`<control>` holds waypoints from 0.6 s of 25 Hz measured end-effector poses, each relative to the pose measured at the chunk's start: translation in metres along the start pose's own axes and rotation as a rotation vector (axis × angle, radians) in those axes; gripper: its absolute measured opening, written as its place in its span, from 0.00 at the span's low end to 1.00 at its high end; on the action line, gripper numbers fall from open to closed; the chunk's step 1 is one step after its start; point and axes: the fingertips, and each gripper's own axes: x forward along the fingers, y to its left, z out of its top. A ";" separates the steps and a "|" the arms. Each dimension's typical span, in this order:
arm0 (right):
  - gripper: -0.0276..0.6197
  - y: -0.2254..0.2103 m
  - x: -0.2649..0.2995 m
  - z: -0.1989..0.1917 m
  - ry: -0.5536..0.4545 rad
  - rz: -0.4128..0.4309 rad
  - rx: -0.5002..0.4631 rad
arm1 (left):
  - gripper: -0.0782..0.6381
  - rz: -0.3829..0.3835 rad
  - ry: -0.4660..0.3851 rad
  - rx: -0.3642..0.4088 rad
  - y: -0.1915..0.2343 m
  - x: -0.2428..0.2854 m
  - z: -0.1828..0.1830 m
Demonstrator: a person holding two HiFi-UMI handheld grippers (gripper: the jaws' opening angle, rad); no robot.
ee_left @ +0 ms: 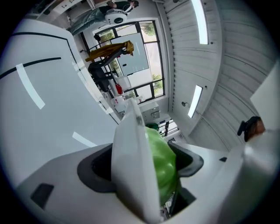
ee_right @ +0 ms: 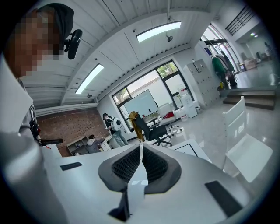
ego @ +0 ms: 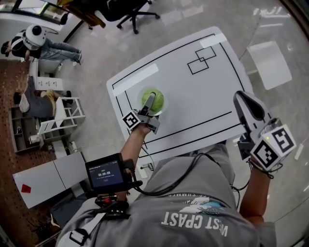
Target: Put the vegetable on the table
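Note:
A round green vegetable [ego: 160, 99] is over the left part of the white table [ego: 193, 96], inside its black outline. My left gripper [ego: 152, 96] is shut on it, one jaw lying across its top. In the left gripper view the vegetable [ee_left: 164, 162] fills the gap between the white jaws of the left gripper [ee_left: 153, 131], with the table surface [ee_left: 39, 131] close beside it. Whether the vegetable touches the table I cannot tell. My right gripper [ego: 246, 103] hangs at the table's right edge, shut and empty; in its own view the right gripper [ee_right: 140, 146] shows its pads meeting.
Two overlapping black squares [ego: 202, 59] mark the table's far right corner. A white chair [ego: 270, 62] stands right of the table and a black office chair [ego: 133, 14] beyond it. White shelving [ego: 63, 113] and people [ego: 34, 41] are at the far left. A small screen [ego: 105, 174] sits by my left forearm.

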 end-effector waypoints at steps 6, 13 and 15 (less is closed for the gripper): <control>0.05 -0.005 -0.012 0.002 -0.012 -0.047 0.009 | 0.62 0.085 0.134 0.053 0.028 0.007 -0.023; 0.05 -0.003 -0.023 0.002 -0.017 -0.066 0.005 | 0.62 0.130 0.229 0.111 0.045 0.010 -0.034; 0.05 -0.004 -0.023 0.000 -0.014 -0.062 0.002 | 0.62 0.139 0.244 0.128 0.049 0.014 -0.032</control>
